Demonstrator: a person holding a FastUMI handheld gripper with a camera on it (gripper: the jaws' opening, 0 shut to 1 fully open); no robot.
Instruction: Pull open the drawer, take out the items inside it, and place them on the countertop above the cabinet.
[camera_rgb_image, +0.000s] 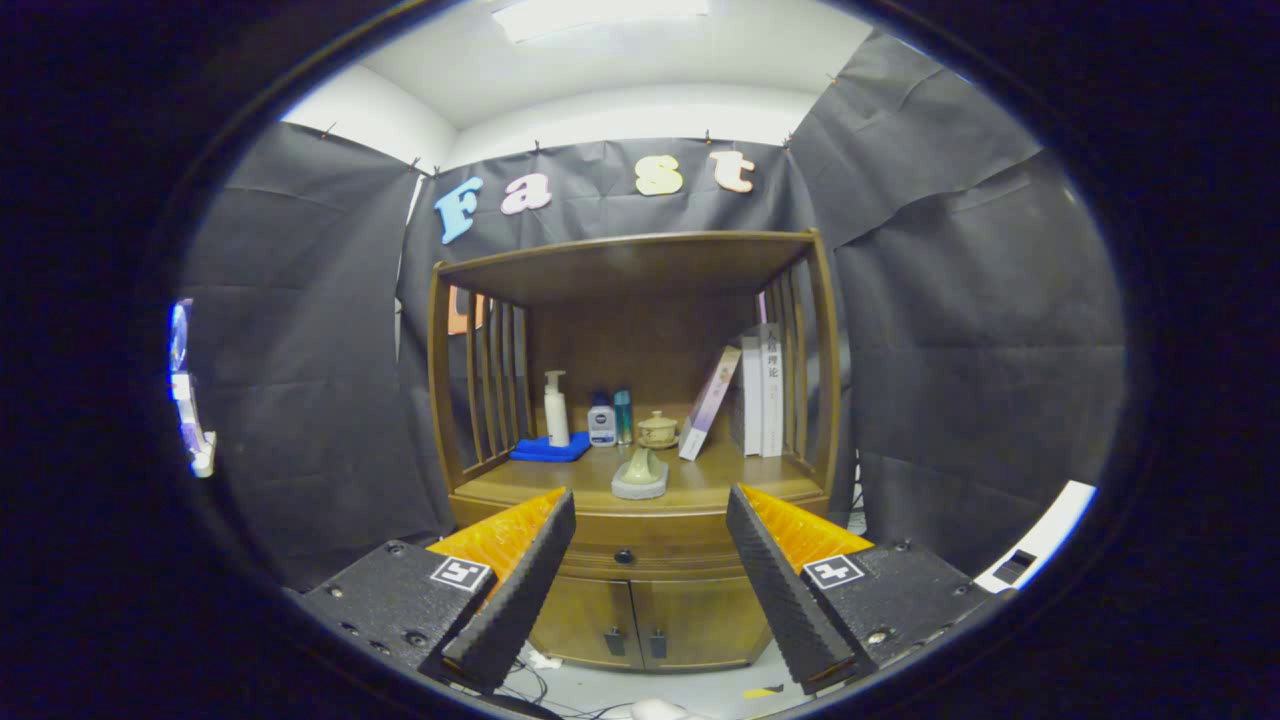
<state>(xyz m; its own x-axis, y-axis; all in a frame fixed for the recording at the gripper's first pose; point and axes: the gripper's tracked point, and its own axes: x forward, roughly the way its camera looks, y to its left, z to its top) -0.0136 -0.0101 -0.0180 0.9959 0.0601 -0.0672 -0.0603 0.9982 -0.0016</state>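
Gripper view, facing a brown wooden cabinet (640, 560) with a slatted open shelf unit above it. The gripper (650, 515) is held well back from the cabinet with its 2 fingers spread wide and nothing between them; the gap between the fingertips frames the front of the cabinet.

The closed wooden drawer (640, 557) lies directly under the countertop (700, 487), in the gap between the fingers and beyond them, with a small dark round knob (624, 556) at its centre. Its contents are hidden. Below the drawer are 2 wooden cabinet doors (650, 620), both shut, each with a small dark handle near the middle seam.

On the countertop, near its front edge and just above the knob, sits a pale green object on a grey base (640, 475). Farther back, from left to right: a white pump bottle (556, 408) standing on a folded blue cloth (550, 449), a small white bottle with a dark blue label (601, 422), a slim teal bottle (623, 415), and a small beige lidded ceramic pot (657, 429). To the right, a pink-edged book (709, 402) leans rightward against upright white books (760, 390) at the right-hand slats.

Loose cables (540, 680) lie on the pale floor in front of the cabinet.
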